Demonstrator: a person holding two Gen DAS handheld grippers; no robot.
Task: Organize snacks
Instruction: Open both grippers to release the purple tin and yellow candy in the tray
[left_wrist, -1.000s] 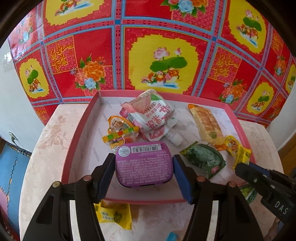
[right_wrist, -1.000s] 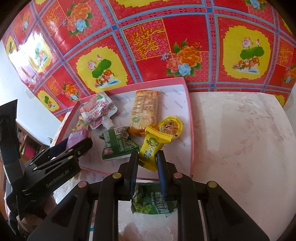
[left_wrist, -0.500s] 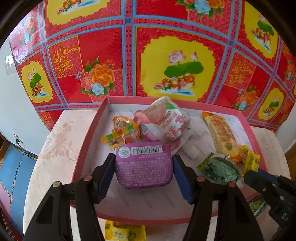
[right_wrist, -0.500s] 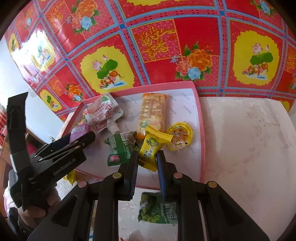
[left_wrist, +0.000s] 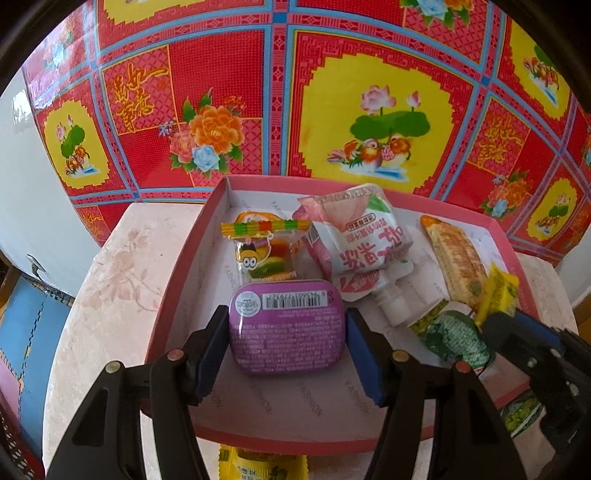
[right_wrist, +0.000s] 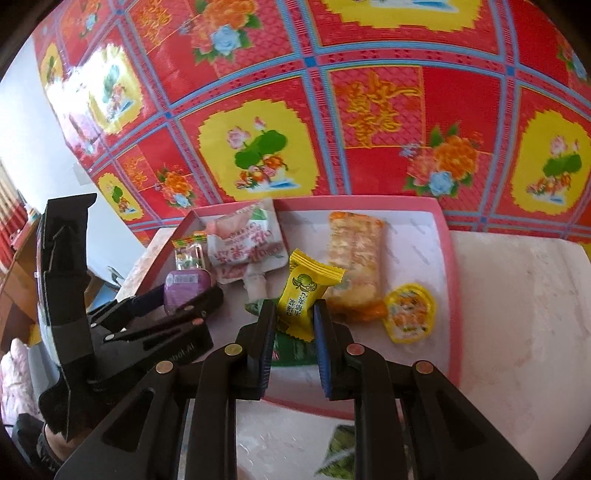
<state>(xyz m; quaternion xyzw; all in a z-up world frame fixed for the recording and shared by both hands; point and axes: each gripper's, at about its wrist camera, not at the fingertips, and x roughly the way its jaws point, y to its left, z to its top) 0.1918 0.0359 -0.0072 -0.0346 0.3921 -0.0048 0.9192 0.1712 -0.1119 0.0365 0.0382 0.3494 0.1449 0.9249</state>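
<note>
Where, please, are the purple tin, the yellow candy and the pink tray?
purple tin (left_wrist: 286, 328), left wrist view, middle of its back.
yellow candy (right_wrist: 304, 295), right wrist view, wrapper's middle.
pink tray (right_wrist: 453, 295), right wrist view, right rim.

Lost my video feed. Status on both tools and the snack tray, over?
Left tool shut on purple tin, over pink tray. Right tool shut on yellow candy, above tray. Green packet lies beneath right tool; more snacks outside tray.

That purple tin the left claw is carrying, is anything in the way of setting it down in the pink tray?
Nothing visible blocks it. The left gripper holds the purple tin over a bare patch at the near end of the pink tray. The gummy packet and white pouch lie just beyond it.
</note>
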